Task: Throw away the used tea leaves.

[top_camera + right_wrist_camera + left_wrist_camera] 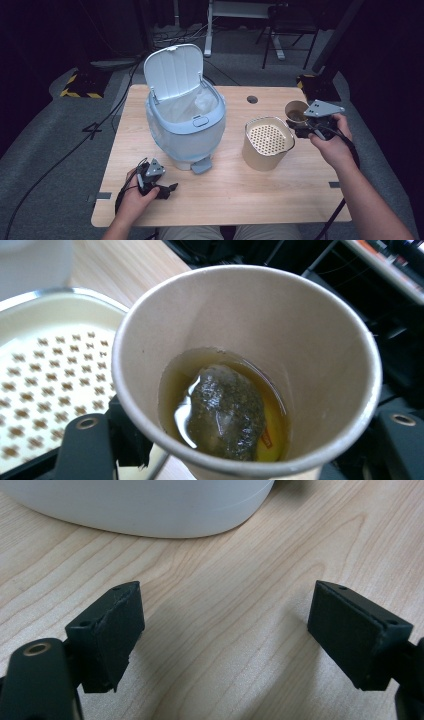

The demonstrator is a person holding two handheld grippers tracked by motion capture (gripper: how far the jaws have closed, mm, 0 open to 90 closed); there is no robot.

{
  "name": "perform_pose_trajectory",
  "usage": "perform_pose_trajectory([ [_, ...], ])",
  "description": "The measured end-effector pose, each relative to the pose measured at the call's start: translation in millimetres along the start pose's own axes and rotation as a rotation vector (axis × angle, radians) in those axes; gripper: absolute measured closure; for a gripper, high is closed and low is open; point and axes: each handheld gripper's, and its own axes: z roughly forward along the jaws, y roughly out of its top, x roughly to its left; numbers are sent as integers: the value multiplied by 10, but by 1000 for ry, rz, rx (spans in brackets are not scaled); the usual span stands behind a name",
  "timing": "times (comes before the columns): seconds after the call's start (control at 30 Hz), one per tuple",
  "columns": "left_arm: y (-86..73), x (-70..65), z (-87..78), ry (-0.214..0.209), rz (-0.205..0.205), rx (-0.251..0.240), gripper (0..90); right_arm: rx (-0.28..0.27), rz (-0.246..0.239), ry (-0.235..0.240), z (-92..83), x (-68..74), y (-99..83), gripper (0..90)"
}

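Right now the paper cup (296, 111) is up off the surface (230, 190), held near its right edge toward the far corner, clamped in the jaws of the right gripper (302, 125), which press on its wall from either side. Looking along that gripper, the cup (245, 370) stands about upright, mouth up, with a little amber tea in the bottom and a soaked tea bag (227, 412) lying in it; a scrap of yellow tag with a red mark shows beside the bag, too small to read. What the coming move seems to turn on is the beige strainer pot (267, 142): it stands just beside the cup, toward the middle of the surface, its perforated insert (45, 390) facing up, so my guess is a short carry and a tip that way would drain the tea through the holes. Farther toward the left edge stands the pale blue bin (186, 125), lid (174, 70) swung up and a liner inside, open for the bag; the right hand is the nearer one to both. The left gripper (167, 190) rests low by the near left corner, its jaws (225, 640) spread wide with nothing between them, the white foot of the bin just ahead. I can make out no brand or writing on bin, pot or cup
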Motion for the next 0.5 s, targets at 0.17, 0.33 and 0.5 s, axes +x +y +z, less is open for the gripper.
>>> perform_pose_trajectory([
  [0.17, -5, -7, -2, -3, -7, -1, 158, 49, -157, -80, 5, 76, 48, 308],
  [0.33, -7, -11, -2, -3, -11, -2, 158, 123, -338, -166, 31, 184, 72, 309],
  [0.5, -7, -11, -2, -3, -11, -2, 158, 165, -469, -218, 65, 257, 68, 309],
])
